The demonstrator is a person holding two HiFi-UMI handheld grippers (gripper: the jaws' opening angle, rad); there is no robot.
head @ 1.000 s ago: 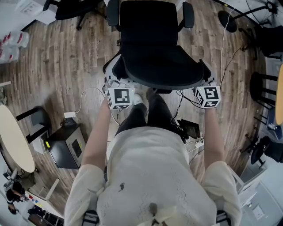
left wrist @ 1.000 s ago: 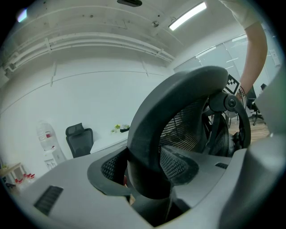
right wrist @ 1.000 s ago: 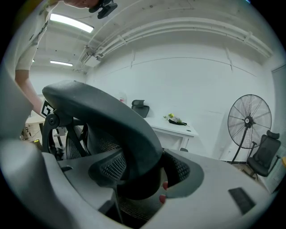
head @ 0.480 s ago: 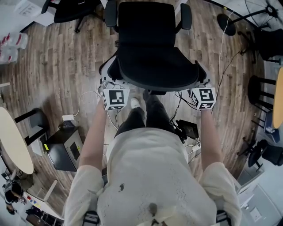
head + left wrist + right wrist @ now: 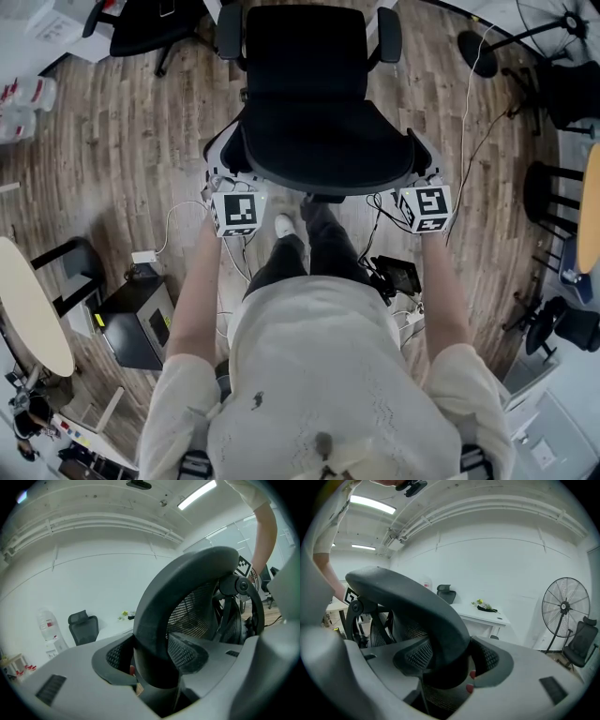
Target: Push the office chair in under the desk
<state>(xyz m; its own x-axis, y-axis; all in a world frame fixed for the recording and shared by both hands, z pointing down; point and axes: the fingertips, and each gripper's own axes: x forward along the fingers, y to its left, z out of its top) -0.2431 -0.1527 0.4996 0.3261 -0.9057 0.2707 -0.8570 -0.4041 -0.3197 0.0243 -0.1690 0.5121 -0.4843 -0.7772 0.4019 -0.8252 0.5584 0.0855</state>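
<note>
While head view hides grip, gripper views show left gripper, right gripper jaws clamping office chair backrest.

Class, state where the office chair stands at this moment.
Head view, top centre: the office chair stands on the wood floor before the person, its backrest clamped by the left tool and right tool.

Chair — matt plastic, mesh
</note>
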